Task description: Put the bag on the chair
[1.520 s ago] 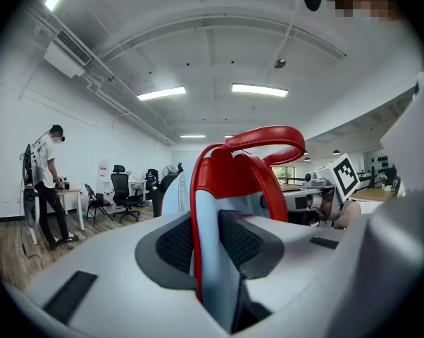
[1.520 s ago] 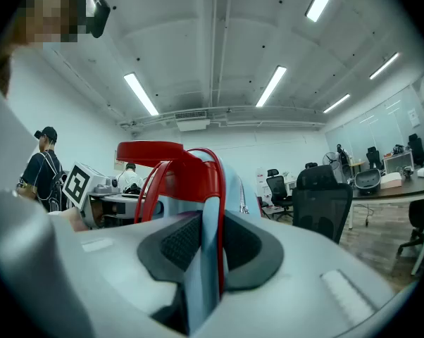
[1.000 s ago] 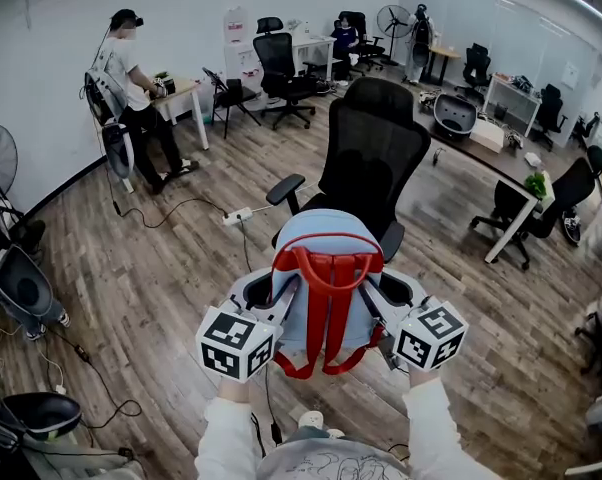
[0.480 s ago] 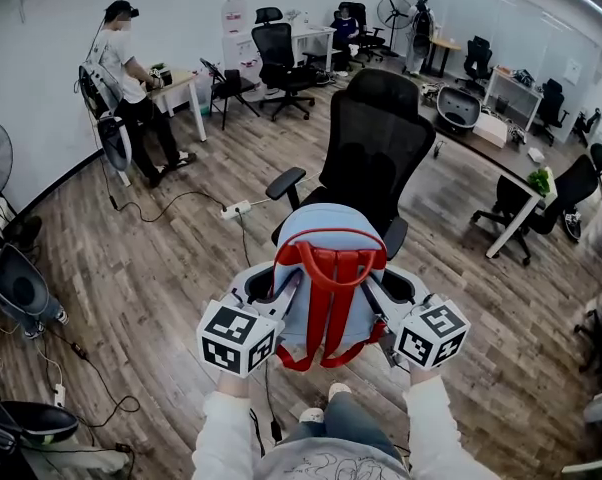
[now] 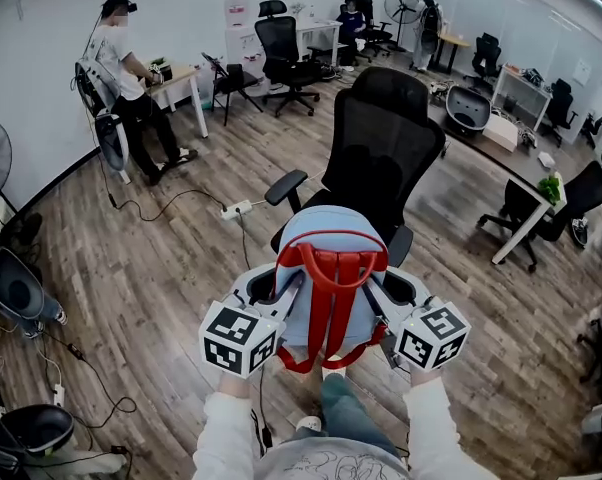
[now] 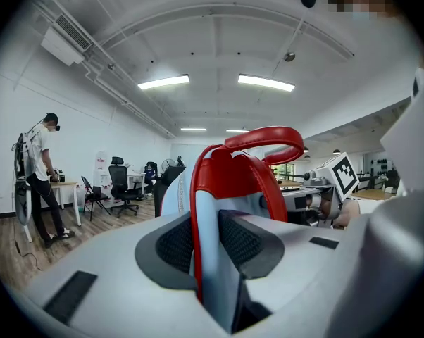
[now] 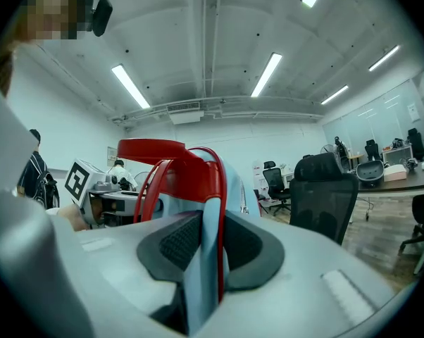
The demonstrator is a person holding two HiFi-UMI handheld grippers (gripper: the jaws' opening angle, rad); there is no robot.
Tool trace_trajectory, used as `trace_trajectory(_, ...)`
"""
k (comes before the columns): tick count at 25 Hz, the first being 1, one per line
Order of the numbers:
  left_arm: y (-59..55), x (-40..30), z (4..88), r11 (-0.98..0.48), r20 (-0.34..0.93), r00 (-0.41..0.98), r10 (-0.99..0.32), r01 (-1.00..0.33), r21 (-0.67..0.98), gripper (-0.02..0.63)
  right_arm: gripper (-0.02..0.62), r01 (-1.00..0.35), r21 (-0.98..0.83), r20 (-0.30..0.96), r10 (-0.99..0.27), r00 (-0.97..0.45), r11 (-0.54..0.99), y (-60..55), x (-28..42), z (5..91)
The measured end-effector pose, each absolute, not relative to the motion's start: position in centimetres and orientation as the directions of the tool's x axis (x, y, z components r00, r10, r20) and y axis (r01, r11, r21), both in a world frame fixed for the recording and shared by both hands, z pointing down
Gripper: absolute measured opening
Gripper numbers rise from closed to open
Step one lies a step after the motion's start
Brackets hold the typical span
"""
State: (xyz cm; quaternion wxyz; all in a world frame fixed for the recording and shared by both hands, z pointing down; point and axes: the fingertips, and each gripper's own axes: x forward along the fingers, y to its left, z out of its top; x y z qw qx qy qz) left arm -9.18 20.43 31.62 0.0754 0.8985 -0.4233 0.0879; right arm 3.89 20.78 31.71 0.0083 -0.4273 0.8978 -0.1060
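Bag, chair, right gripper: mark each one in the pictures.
bag [image 5: 326, 224]: head view, light blue top panel.
chair [image 5: 381, 153]: head view, black mesh backrest.
right gripper [image 7: 206, 248]: right gripper view, midway between its jaws, which are shut on the bag's side.

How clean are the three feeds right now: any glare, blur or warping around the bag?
Head view: evenly lit, bag and chair sharp, fisheye curving the room's edges. Left gripper view: heavy barrel warp, black corners, ceiling lights bright but no glare on the bag. Right gripper view: same warp, near jaws slightly soft.
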Motion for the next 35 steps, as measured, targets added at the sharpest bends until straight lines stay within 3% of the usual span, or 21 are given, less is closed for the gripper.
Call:
trace_trajectory(22, 0.2, -5.5, 31.1, -0.571, 0.227, 0.565, -0.793, -0.820, 0.049, 0.104, 0.092, -0.722, -0.194, 0.056, -0.727, -0.684, 0.664, -0.3, 7.6, 31.2)
trace_trajectory(35, -5.3, -4.4, 32.4, -0.547, 0.262, 0.540, -0.800, -0.836, 0.055, 0.104, 0.092, -0.706, -0.223, 0.077, -0.710, -0.700, 0.672, -6.3, 8.7, 32.6)
